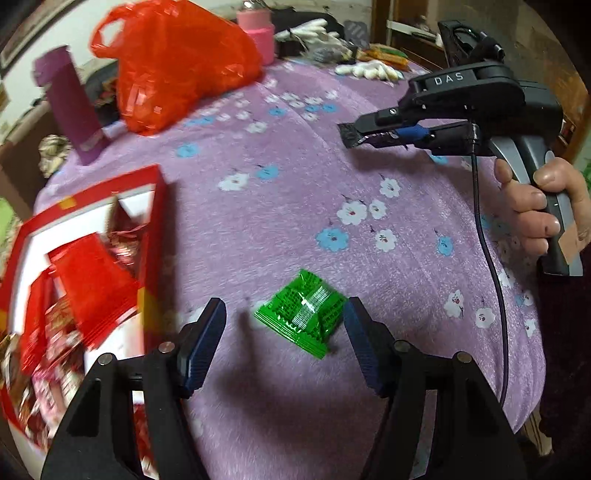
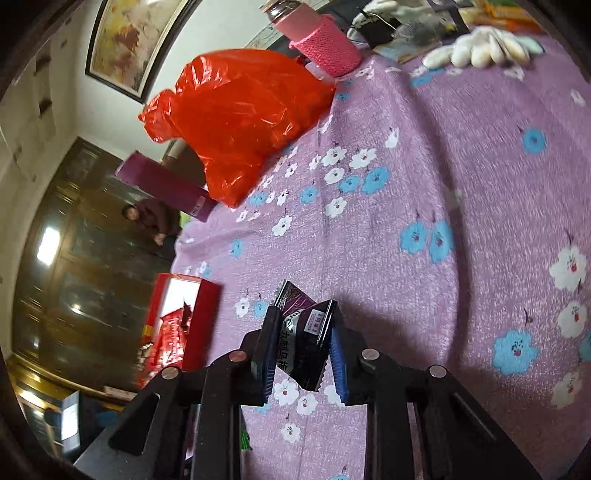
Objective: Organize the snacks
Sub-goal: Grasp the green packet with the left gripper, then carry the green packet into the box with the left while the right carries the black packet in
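Observation:
A green snack packet [image 1: 301,312] lies on the purple flowered cloth [image 1: 295,177], between the open fingers of my left gripper [image 1: 284,325], nearer the right finger. A red box [image 1: 85,266] with several red snack packets stands at the left; it also shows in the right wrist view [image 2: 184,325]. My right gripper [image 2: 301,339] is shut on a black and purple snack packet [image 2: 303,328] and holds it above the cloth. In the left wrist view that gripper [image 1: 354,134] is at the upper right with the dark packet [image 1: 351,136] at its tips.
A red plastic bag [image 1: 173,62] and a purple tube box [image 1: 70,107] stand at the back left. A pink-sleeved bottle [image 1: 256,31] and white gloves [image 1: 373,70] lie at the far edge. A seated person [image 2: 151,218] is beyond the table.

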